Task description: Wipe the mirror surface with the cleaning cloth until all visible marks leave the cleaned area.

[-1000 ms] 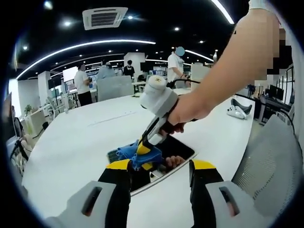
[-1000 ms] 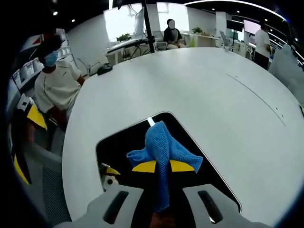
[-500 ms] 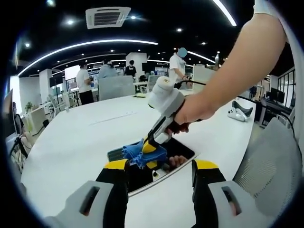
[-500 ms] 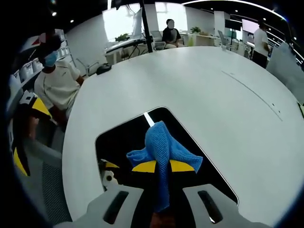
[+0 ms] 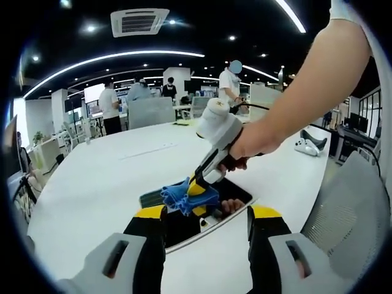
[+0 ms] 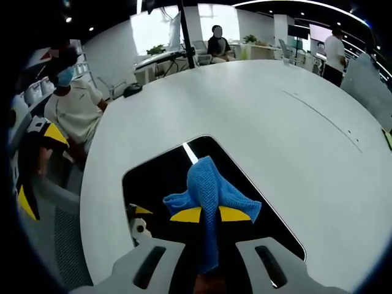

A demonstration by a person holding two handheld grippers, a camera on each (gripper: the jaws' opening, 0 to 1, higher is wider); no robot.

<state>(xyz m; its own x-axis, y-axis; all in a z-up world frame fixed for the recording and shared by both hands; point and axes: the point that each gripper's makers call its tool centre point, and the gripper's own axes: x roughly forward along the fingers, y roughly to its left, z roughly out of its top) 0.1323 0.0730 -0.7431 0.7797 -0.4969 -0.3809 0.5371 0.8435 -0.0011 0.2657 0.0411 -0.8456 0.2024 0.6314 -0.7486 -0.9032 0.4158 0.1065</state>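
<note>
Lengthwise, cloth (image 6: 210, 191) along mirror (image 6: 153, 184)

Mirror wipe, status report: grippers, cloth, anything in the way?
Right gripper shut on blue cloth, cloth over the mirror. Left gripper open, empty, near the mirror's edge. White table around it; nothing blocking.

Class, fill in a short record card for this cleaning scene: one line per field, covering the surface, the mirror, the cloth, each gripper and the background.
Surface: white table
Mirror: dark mirror lying flat on the table, reflecting a ceiling light strip
Cloth: blue cloth, bunched, over the mirror
Right gripper: right gripper shut on the cloth, held by a hand
Left gripper: left gripper open, holding nothing, its jaws apart at the mirror's near edge
Marks on mirror: cannot tell from these views
Background: open office with people standing and seated
</note>
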